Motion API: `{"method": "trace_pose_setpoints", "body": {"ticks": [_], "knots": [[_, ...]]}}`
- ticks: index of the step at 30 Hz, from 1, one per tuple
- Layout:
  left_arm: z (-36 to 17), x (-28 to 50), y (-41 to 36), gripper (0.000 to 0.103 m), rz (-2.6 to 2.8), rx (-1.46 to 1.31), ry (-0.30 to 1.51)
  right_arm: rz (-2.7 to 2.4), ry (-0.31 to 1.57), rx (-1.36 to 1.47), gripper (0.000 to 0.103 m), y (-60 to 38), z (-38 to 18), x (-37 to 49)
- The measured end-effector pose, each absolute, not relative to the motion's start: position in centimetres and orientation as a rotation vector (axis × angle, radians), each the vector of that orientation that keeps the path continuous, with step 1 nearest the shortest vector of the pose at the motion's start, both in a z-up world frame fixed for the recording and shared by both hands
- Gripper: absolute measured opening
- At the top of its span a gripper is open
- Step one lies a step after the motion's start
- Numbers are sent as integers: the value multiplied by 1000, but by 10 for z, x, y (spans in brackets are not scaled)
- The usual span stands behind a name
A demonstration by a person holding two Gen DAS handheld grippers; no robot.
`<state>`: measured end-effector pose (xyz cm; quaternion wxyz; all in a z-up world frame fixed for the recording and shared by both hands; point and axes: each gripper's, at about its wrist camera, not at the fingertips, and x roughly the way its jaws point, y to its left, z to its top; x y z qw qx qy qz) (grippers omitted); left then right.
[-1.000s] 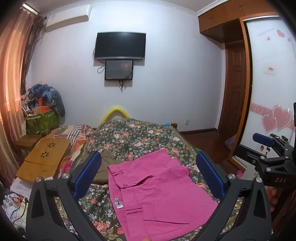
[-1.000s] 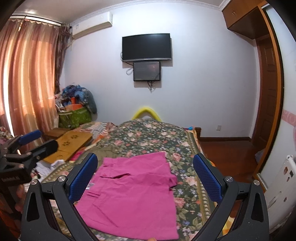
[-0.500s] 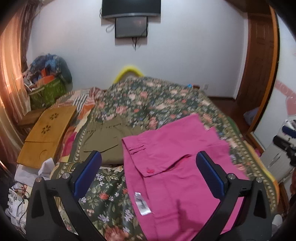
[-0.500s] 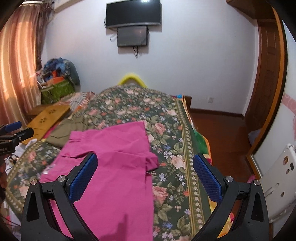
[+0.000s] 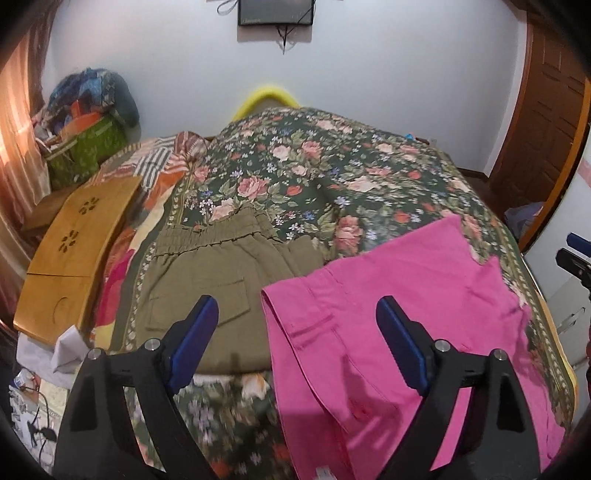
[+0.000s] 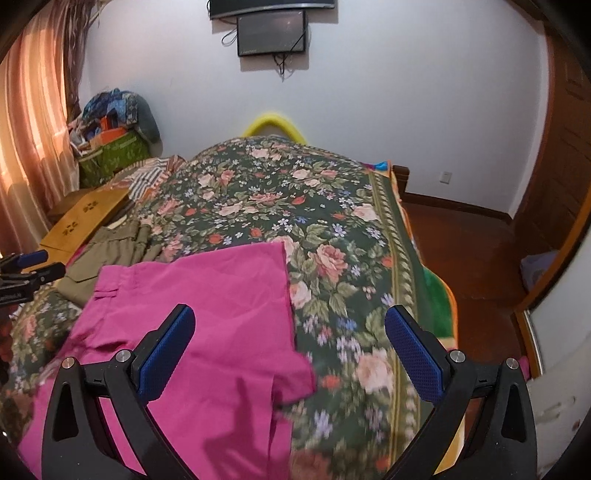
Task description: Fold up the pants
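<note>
Pants [image 5: 399,317], pink, lying flat on bed [image 5: 332,177]: both tongs, left [image 5: 295,343] and right [image 6: 291,354], gaping wide, empty, are now dipping closer toward waistband and leg hem; grasping imminent.

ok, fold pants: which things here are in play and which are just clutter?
In play:
pink pants, flat on the bed
left gripper, open over their waist end
right gripper, open over their leg end

Lying about:
olive pants, beside the pink pair
wooden lap desk
green bag
wall screen
</note>
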<state>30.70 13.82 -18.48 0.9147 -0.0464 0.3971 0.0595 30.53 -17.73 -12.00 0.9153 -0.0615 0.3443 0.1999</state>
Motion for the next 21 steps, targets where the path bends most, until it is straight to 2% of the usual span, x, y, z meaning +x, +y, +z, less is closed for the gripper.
{"method": "trace_pose_setpoints", "body": {"ticks": [4, 10, 14, 21], "knots": [[-202, 331, 155, 82, 135, -86, 853, 440, 728, -187, 101, -163, -136, 340], [-229, 353, 175, 67, 139, -95, 916, 476, 781, -246, 100, -144, -157, 386], [-242, 361, 180, 57, 122, -103, 943, 541, 868, -230, 97, -130, -174, 414], [-252, 369, 175, 48, 87, -81, 953, 534, 903, -253, 95, -111, -191, 439]]}}
